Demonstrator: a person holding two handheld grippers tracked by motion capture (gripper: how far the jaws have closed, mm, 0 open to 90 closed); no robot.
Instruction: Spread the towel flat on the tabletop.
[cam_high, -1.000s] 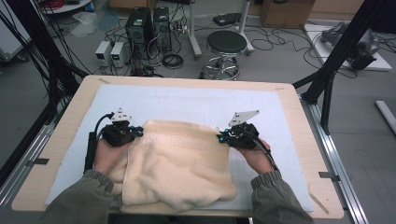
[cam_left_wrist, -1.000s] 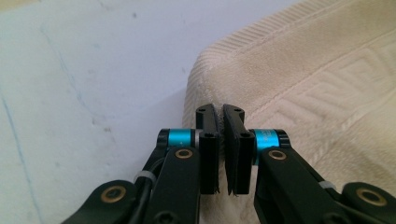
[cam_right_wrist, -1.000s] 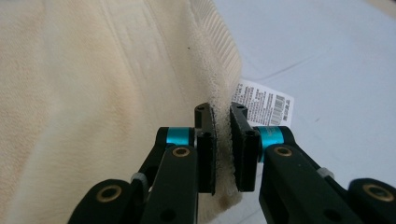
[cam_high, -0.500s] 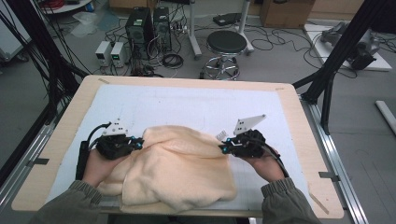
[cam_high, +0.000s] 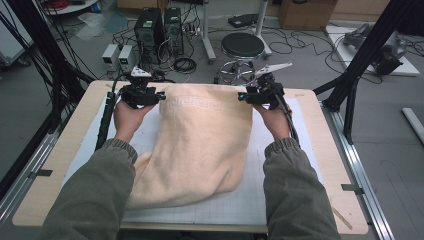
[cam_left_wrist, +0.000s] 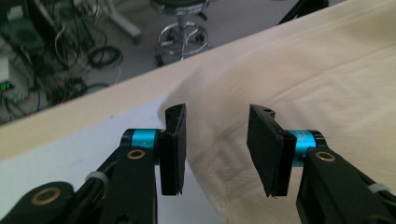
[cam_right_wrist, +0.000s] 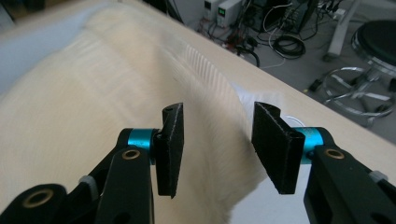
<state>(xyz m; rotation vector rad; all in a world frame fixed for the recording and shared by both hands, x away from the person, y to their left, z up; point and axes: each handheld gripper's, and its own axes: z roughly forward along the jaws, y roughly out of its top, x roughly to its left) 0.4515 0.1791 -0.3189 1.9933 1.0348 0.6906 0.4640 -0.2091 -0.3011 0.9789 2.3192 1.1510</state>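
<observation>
A cream towel with a woven border lies stretched from the table's far edge back toward the person, its near end bunched. My left gripper hovers at the towel's far left corner and my right gripper at its far right corner. Both sets of jaws have just been opening. In the left gripper view the left gripper stands open over the towel, pads clear of the cloth. In the right gripper view the right gripper is likewise open above the towel edge, which is blurred.
A white gridded mat covers the wooden table. Beyond the far edge, on the floor, stand a round stool, computer towers and tangled cables. Black frame posts rise at both sides.
Both hands moved from mid-table to the far edge, drawing the towel's top layer out flat behind them. Both grippers, shut on the cloth before, now stand open.
</observation>
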